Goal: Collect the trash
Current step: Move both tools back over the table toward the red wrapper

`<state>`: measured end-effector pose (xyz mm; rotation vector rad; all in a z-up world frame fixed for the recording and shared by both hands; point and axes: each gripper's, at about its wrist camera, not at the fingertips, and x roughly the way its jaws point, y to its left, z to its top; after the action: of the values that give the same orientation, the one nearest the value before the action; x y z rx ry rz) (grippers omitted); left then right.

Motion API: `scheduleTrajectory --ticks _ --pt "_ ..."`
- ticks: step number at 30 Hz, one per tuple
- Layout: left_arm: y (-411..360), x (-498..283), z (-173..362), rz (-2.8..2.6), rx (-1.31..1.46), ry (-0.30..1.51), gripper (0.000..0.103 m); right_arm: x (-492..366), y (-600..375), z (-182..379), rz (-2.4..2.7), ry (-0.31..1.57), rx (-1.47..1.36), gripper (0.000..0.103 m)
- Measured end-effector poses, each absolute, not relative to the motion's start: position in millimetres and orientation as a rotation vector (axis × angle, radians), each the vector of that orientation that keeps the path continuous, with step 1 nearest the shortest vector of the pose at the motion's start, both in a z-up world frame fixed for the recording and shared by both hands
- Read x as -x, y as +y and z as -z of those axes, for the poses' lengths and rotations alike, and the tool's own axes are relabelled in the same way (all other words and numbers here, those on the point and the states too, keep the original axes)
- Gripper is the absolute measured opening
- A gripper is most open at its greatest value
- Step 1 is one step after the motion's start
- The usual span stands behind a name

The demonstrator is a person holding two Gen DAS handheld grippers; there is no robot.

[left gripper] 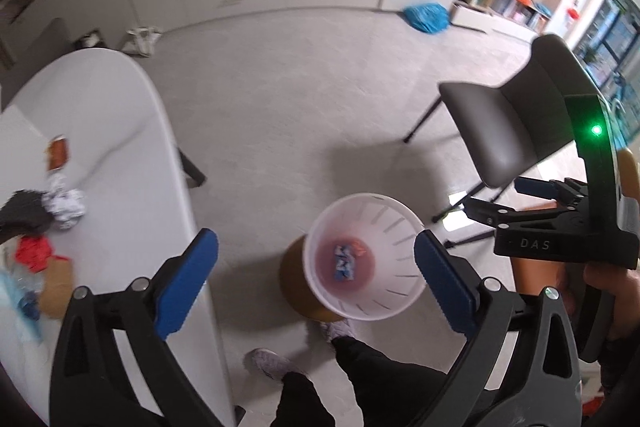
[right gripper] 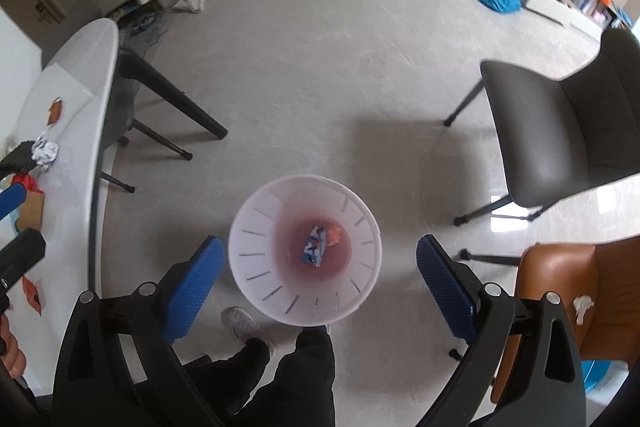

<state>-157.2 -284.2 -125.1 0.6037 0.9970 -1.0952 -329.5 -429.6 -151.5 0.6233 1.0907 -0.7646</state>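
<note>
Both grippers hover empty over the white bin (right gripper: pixel 306 251) on the floor, left gripper (left gripper: pixel 316 281) and right gripper (right gripper: pixel 318 281) with jaws wide apart. Two wrappers (right gripper: pixel 322 245) lie inside; more trash (left gripper: pixel 66 207) waits on the bench (left gripper: pixel 132 155) — swing back, close squarely on one crumpled piece.

White bin (right gripper: pixel 305 251) upright on floor, holding seemingly two wrappers (right gripper: pixel 320 247).
</note>
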Motion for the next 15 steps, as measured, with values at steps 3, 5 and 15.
scheduleTrajectory --ticks 3,5,15 --pt "-263.8 144.6 109.4 1.058 -0.563 0.96 0.094 314.8 -417.4 135.0 0.748 1.067 -0.57 0.101" --pt "-254.6 136.9 102.0 1.043 -0.542 0.957 0.094 303.8 -409.0 127.0 0.722 1.056 -0.544 0.101" --pt "-198.1 96.9 87.4 0.878 -0.408 0.957 0.094 249.5 -371.8 99.1 0.587 1.031 -0.431 0.101"
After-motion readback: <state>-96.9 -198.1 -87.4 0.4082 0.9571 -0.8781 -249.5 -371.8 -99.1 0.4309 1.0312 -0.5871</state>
